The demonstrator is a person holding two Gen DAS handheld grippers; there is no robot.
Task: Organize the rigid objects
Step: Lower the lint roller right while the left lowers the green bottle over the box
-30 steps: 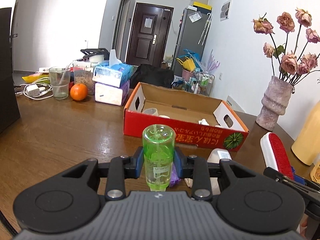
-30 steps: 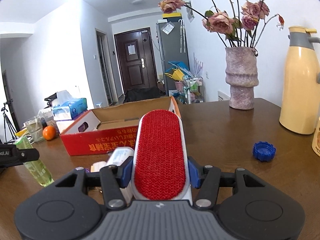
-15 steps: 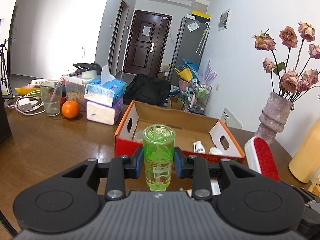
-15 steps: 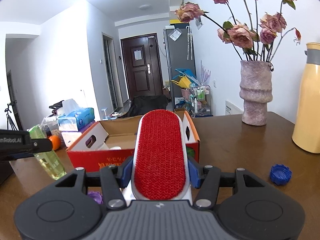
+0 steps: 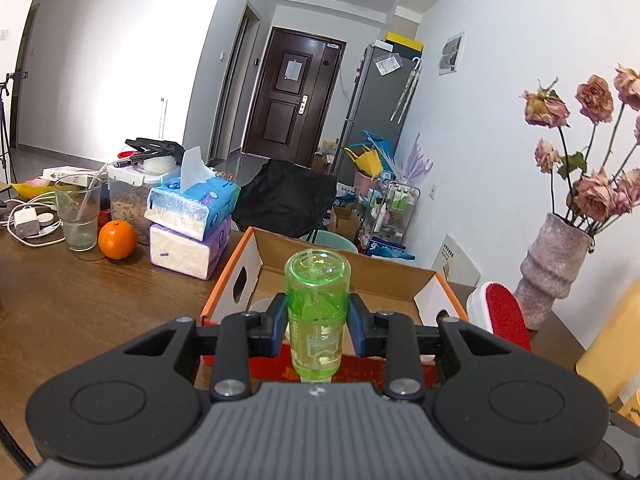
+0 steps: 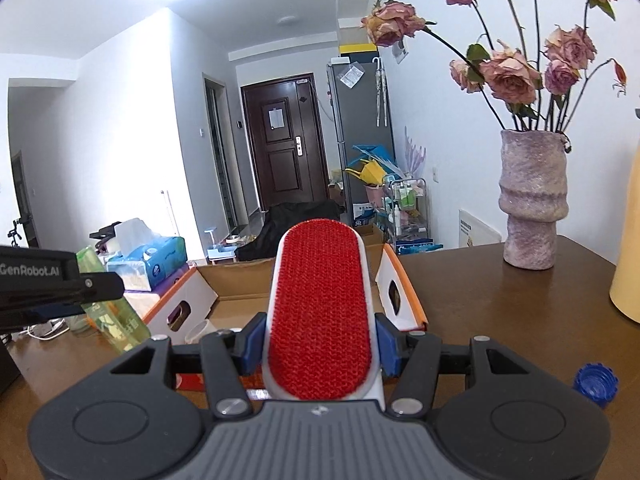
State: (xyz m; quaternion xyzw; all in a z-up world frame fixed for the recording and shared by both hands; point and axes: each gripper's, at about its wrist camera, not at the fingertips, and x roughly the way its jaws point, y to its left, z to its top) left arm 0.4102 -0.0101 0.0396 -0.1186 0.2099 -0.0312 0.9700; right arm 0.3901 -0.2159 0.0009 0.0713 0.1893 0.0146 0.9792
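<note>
Two grippers: each holds one object above a brown wooden table (image 5: pixel 80 300), seen through two wrist cameras.
Table: fills the lower left of the left wrist view and the right side of the right wrist view.
Box: an open, shallow cardboard box with red and orange outer walls (image 5: pixel 424 284) sits at centre frame on the table, just beyond both grippers; a white rounded item lies inside near its left wall, too hidden to identify.
Left gripper: the left gripper (image 5: pixel 318 328) has its blue-padded fingers (image 5: pixel 276 330) closed on a translucent green plastic bottle (image 5: pixel 316 316), held upright at lower centre, in front of the box's near wall.
Right gripper: the right gripper (image 6: pixel 320 344) clamps a white-bodied lint brush with a red fabric face (image 6: pixel 320 308) between its blue pads, red face up, lower centre, pointing toward the box.
Vase: a mottled pink-grey ceramic vase (image 6: pixel 532 200) with dried pink roses stands at right.
Tissue packs: a blue pack stacked on a purple one (image 5: pixel 192 224), left of the box.
Orange: a round orange fruit (image 5: pixel 117 239), beside a clear drinking glass (image 5: pixel 78 212), middle left.
Cap: a blue ridged bottle cap (image 6: pixel 596 384), lower right on the table.
</note>
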